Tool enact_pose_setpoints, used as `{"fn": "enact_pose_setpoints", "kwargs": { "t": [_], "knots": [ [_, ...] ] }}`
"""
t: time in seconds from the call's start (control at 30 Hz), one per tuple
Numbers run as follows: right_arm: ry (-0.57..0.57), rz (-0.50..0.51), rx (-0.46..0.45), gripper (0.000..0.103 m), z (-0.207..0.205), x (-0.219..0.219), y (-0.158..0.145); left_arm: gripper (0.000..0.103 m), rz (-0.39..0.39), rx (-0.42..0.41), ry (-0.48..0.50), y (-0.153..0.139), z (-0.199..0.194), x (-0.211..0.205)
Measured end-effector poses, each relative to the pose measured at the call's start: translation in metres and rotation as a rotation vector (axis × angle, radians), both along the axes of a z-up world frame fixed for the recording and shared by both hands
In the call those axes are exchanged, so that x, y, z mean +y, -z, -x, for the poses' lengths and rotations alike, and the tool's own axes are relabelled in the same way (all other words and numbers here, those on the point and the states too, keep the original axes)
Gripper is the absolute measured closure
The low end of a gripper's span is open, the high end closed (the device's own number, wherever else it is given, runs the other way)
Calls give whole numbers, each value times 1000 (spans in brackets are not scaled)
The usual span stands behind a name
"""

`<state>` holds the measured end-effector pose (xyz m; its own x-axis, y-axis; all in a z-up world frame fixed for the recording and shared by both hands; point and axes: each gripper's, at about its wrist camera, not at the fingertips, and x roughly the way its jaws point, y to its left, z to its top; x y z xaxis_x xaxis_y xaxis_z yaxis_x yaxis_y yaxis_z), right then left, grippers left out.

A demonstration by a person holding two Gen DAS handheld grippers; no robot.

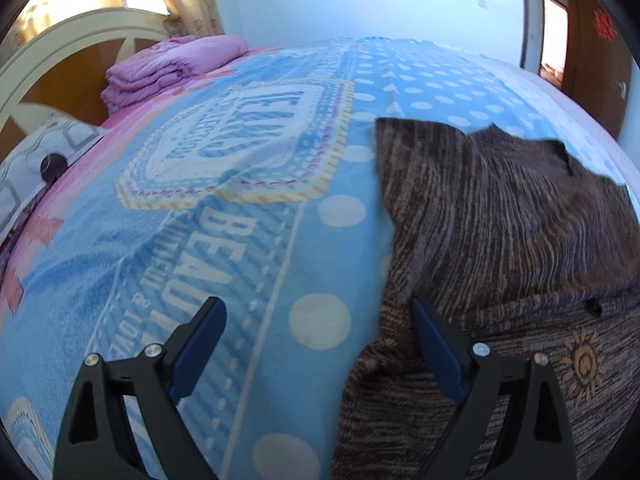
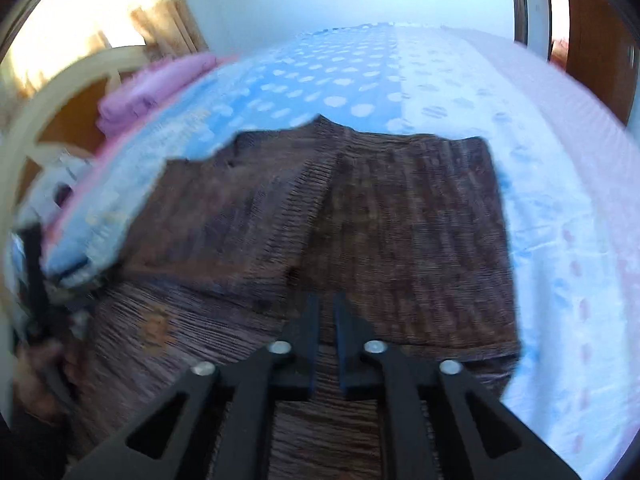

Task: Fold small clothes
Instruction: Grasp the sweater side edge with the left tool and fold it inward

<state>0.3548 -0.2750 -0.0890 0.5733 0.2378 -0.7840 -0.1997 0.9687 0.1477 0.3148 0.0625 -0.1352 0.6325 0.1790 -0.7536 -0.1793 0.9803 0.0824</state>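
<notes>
Left gripper [image 1: 316,316] gapes over the brown garment's [image 1: 500,216] edge; right gripper [image 2: 327,312] looks pinched on the cloth. Mid-fold, I judge. Next, the left must close on that edge.

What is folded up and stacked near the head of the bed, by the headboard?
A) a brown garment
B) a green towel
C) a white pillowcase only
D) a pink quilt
D: the left wrist view shows a folded pink quilt lying by the cream headboard, while the brown striped garment lies spread on the blue polka-dot bedspread nearer the open left gripper.
</notes>
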Motion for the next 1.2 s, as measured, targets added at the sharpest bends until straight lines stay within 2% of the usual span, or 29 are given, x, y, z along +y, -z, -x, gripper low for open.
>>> {"fn": "enact_pose_setpoints", "kwargs": {
  "t": [0.03,0.13,0.23,0.37,0.4,0.47,0.5,0.53,0.57,0.6,0.63,0.67,0.7,0.87,0.97,1.03,1.1,1.2],
  "knots": [
    [-11,-10,-16,44,3,5,-4,8,15,-17,2,-2,3,2],
    [-39,-18,-44,43,9,16,-7,11,102,-34,35,-12,9,12],
    [-52,1,-62,43,19,24,-4,12,117,-74,91,-29,9,12],
    [-75,42,-69,43,31,29,5,13,196,-83,200,-48,-16,4],
    [-75,54,-70,43,34,29,7,20,200,-76,223,-48,-24,-1],
    [-71,74,-79,43,39,27,10,29,181,-31,253,-41,-46,-16],
    [-68,77,-83,43,42,25,11,40,180,13,270,-32,-59,-24],
    [-64,74,-85,43,45,22,13,46,182,38,278,-25,-64,-28],
    [-62,70,-86,43,45,20,14,58,174,79,285,-14,-73,-35],
    [-58,64,-86,43,47,16,16,64,141,114,270,-2,-80,-40],
    [-55,59,-85,43,49,13,19,64,130,108,259,1,-79,-41],
    [-53,58,-84,43,51,10,21,71,135,77,255,0,-77,-41],
    [-50,57,-86,43,52,7,24,85,145,67,267,-2,-75,-42],
    [-57,35,-109,43,57,1,27,86,192,28,257,-8,-63,-29],
    [-57,30,-110,43,57,0,27,86,288,19,232,-7,-63,-13],
    [-56,28,-109,43,58,-1,28,86,348,26,168,1,-67,3],
    [-56,33,-110,43,58,0,28,85,422,16,152,3,-66,13],
    [-56,44,-113,43,59,2,28,87,311,6,197,-5,-60,-4]
  ]
}}
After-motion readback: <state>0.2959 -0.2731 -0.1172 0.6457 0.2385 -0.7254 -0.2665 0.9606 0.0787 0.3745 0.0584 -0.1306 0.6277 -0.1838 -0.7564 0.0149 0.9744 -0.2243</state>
